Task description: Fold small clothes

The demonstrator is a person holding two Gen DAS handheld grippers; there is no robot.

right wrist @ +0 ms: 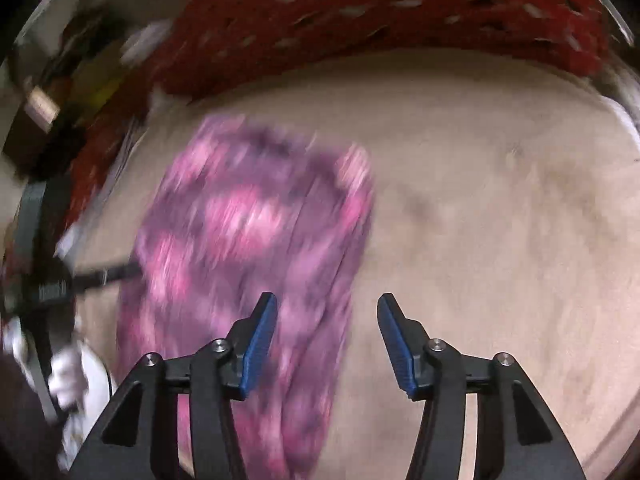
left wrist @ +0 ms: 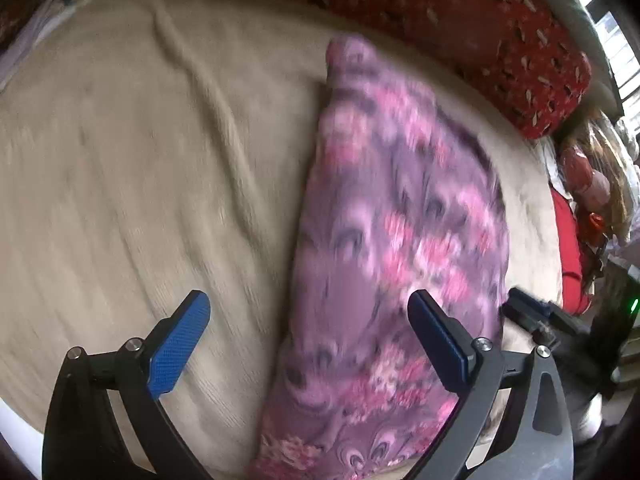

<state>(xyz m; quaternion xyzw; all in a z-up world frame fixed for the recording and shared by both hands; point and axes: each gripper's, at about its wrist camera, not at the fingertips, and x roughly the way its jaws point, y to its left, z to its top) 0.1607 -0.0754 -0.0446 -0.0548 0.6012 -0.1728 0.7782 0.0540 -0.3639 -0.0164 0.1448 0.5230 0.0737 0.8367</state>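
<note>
A purple and pink flowered garment (left wrist: 384,240) lies in a long folded strip on the beige bed cover (left wrist: 140,160). My left gripper (left wrist: 308,324) is open and empty, its jaws standing over the strip's left edge. The other gripper (left wrist: 536,312) shows at the strip's right side. In the right wrist view the garment (right wrist: 248,232) is blurred and lies left of centre on the cover (right wrist: 500,220). My right gripper (right wrist: 326,320) is open and empty above the strip's right edge. The left gripper (right wrist: 60,280) shows at the far left.
A red patterned cushion (left wrist: 460,20) runs along the far edge of the bed and also shows in the right wrist view (right wrist: 380,12). Red cloth and a doll-like figure (left wrist: 588,184) lie at the right. Dark cluttered items (right wrist: 52,92) stand at the upper left.
</note>
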